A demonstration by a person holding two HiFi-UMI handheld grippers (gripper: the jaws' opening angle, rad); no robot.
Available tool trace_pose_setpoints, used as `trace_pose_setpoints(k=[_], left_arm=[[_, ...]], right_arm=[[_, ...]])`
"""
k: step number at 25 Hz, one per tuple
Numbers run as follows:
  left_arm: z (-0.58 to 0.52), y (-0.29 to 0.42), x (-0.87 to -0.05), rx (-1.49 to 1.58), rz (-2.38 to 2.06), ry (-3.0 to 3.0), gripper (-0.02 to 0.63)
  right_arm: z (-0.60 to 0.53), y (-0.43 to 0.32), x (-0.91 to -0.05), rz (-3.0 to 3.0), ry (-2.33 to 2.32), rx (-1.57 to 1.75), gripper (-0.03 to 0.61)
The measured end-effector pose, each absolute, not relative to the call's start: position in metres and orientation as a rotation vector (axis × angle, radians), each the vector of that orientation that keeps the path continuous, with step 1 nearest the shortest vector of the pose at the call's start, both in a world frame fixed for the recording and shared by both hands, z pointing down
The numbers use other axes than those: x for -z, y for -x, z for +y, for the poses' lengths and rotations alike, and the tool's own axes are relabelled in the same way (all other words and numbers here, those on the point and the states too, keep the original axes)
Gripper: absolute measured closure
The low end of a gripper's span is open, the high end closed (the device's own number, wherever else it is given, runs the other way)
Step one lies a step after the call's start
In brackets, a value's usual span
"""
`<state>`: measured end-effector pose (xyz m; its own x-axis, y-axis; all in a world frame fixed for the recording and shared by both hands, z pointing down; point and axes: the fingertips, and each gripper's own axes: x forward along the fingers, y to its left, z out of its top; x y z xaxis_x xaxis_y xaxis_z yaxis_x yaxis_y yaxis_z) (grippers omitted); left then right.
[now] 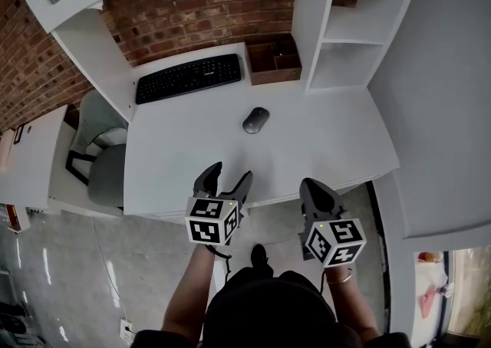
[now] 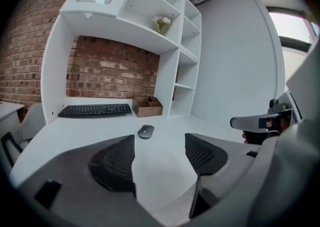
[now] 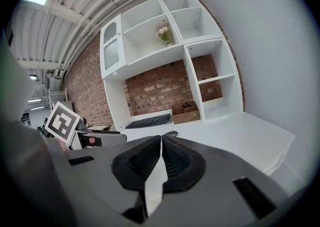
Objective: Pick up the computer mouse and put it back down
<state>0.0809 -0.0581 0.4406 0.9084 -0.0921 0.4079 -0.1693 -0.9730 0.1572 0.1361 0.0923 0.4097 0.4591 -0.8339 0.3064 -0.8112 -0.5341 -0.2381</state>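
The mouse (image 1: pixel 255 119) is a dark grey oval, low and rounded, perhaps with a matt top. It lies on the white desk (image 1: pixel 322 147), about mid-width and nearer the back edge, in front of the keyboard's (image 1: pixel 189 77) right end. The left gripper (image 1: pixel 230 173) is over the front edge, jaws wide apart and empty. The right gripper (image 1: pixel 314 185), at the same edge, has its jaws closed together on nothing.

Mouse (image 3: pixel 170 133) — mostly behind right gripper (image 3: pixel 161 138), wooden box (image 1: pixel 274 76) contents too dim
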Motion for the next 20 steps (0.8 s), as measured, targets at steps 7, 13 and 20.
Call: trace_pose_setpoints(k=[7, 13, 20], left_arm=[[-0.077, -0.114, -0.442, -0.61, -0.157, -2.897, 0.314], [-0.088, -0.144, -0.46, -0.653, -0.151, -2.886, 0.314], [-0.11, -0.189, -0.483, -0.717, -0.165, -2.85, 0.314]], right_arm=[[0.074, -0.158, -0.405, 1.468, 2.646, 0.594, 0.574], [0.059, -0.186, -0.409, 1.481, 2.636, 0.59, 0.574], [0.029, -0.23, -0.408, 1.526, 2.606, 0.593, 0.574]])
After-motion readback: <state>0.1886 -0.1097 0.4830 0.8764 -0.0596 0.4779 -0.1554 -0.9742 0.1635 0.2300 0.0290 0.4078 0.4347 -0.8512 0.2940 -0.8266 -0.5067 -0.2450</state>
